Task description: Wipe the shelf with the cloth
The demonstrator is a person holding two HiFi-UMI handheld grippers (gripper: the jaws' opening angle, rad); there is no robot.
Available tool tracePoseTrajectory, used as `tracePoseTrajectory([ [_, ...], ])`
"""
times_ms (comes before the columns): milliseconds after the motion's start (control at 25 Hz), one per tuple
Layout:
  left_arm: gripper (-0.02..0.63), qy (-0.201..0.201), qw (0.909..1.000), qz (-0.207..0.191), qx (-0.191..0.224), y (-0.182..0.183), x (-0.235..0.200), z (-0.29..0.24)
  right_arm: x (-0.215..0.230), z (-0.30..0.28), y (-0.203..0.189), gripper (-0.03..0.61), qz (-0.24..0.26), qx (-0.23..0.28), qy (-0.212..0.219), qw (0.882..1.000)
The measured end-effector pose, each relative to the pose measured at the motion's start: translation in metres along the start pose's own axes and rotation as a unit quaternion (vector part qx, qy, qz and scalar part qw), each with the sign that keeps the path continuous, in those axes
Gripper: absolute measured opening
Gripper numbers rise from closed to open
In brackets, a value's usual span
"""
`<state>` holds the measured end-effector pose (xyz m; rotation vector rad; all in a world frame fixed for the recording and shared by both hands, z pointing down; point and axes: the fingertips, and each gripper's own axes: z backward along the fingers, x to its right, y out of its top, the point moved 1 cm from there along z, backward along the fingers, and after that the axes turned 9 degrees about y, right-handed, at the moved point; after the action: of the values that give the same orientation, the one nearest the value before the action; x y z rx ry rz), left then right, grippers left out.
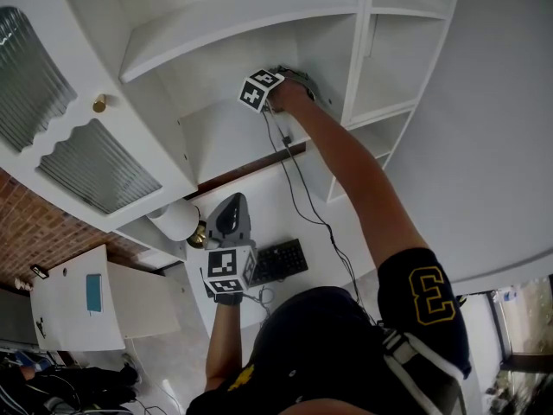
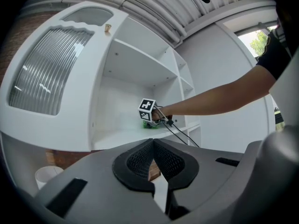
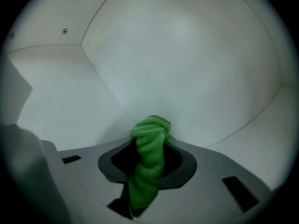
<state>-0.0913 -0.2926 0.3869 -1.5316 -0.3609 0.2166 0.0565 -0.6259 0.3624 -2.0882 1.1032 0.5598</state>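
Cloth (image 3: 149, 136) sits bunched lengthwise in our right gripper (image 3: 148, 164), clamped tight, its tip aimed at the back wall just ahead, deep on the shelf (image 3: 56, 115). Our left gripper (image 2: 153, 158) hangs low, pinched on nothing (well apart). Only from its view do we see green meeting the board.

A white cabinet door with two ribbed glass panes (image 1: 86, 158) stood open, with a small brass knob (image 1: 99, 103) near its free edge. Below its lower corner, a white round globe (image 1: 177, 220) sat just beside the left edge of a white desk (image 1: 268, 206). A black keyboard (image 1: 278, 262) lay near the desk's near edge. A red brick wall (image 1: 34, 223) showed at left, above a white panel (image 1: 60, 314) bearing a blue rectangle (image 1: 93, 292).
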Motion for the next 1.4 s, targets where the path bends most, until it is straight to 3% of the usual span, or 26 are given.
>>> tracePoseTrajectory([
  [160, 0.017, 0.005, 1.0, 0.002, -0.004, -0.003, -0.002, 0.005, 0.011, -0.004, -0.015, 0.095, -0.026, -0.03, -0.015, 0.999],
  [600, 0.017, 0.027, 0.9994, -0.001, -0.023, -0.01, -0.008, 0.018, 0.017, -0.005, -0.016, 0.094, -0.07, 0.013, 0.008, 0.997],
  [840, 0.017, 0.046, 0.9982, -0.001, -0.038, -0.018, -0.013, 0.041, 0.017, 0.0, -0.013, 0.097, -0.01, -0.009, -0.014, 1.0],
  [920, 0.017, 0.057, 0.9974, 0.008, -0.044, -0.023, -0.017, 0.049, 0.008, 0.02, 0.008, 0.098, -0.03, 0.057, 0.018, 0.998],
  [960, 0.017, 0.06, 0.997, 0.012, -0.047, -0.026, -0.019, 0.052, 0.0, 0.036, 0.023, 0.098, -0.058, 0.115, 0.053, 0.99],
  [1040, 0.017, 0.067, 0.9963, 0.016, -0.052, -0.029, -0.021, 0.056, -0.024, 0.07, 0.056, 0.1, -0.115, 0.213, 0.14, 0.96],
  [1160, 0.017, 0.071, 0.9958, 0.018, -0.056, -0.029, -0.022, 0.059, -0.067, 0.104, 0.1, 0.1, -0.121, 0.278, 0.229, 0.925],
  [1280, 0.017, 0.078, 0.9955, 0.021, -0.05, -0.027, -0.024, 0.065, -0.112, 0.122, 0.133, 0.1, -0.086, 0.304, 0.277, 0.907],
  [1400, 0.017, 0.09, 0.9946, 0.024, -0.047, -0.029, -0.029, 0.071, -0.154, 0.13, 0.154, 0.1, -0.038, 0.312, 0.294, 0.903],
])
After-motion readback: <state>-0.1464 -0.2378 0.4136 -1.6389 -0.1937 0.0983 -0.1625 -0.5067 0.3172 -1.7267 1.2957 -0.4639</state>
